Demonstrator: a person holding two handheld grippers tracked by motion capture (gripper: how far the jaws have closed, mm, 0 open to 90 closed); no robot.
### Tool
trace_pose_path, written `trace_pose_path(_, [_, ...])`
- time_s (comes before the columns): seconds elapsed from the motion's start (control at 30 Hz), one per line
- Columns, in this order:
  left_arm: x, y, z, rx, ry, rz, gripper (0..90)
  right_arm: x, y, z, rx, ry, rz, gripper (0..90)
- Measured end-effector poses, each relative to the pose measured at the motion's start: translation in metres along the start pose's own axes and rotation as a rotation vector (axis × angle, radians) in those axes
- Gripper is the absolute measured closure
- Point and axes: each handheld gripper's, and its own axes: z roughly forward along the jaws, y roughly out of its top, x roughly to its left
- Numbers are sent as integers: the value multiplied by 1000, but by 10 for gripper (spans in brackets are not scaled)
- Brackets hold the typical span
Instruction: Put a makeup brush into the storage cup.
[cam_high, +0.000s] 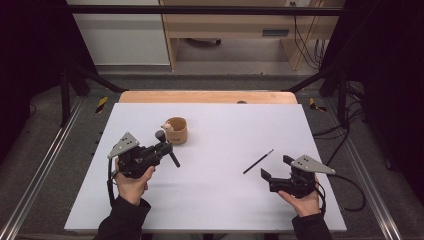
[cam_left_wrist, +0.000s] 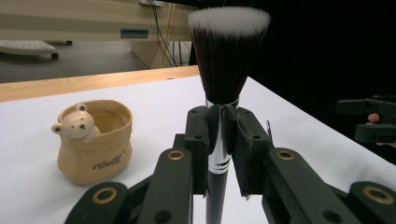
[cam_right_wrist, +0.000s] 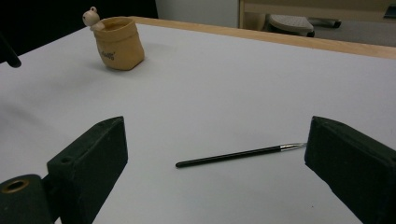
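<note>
left gripper (cam_left_wrist: 219, 154): clamped on makeup brush (cam_left_wrist: 224, 60) handle, bristles up, beside bear pot (cam_left_wrist: 95, 140) | right gripper (cam_right_wrist: 215, 163): jaws wide, thin brush (cam_right_wrist: 238, 155) on table between them, untouched

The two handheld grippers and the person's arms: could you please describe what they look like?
Both the left gripper and the right gripper are black, with blocky black jaws on linkage arms that carry brass-coloured ring bushings. Each bears a grey three-cornered plate on top, dotted with small holes. A black cable trails from each body toward the person. The person wears dark long sleeves.
</note>
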Motion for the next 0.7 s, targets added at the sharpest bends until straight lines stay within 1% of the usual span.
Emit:
trace_pose_path(0.1, [4, 4, -2, -5, 5, 5, 770, -1, -1, 0, 5, -2, 2, 65])
trace_pose_path(0.3, [9, 14, -3, -24, 12, 0, 770, -2, -1, 0, 9, -3, 7, 69])
trace_pose_path(0.6, [9, 31, 5, -13, 32, 47, 770, -2, -1, -1, 5, -6, 9, 70])
trace_pose_path(0.7, [8, 37, 10, -4, 37, 72, 770, -2, 0, -1, 4, -6, 12, 69])
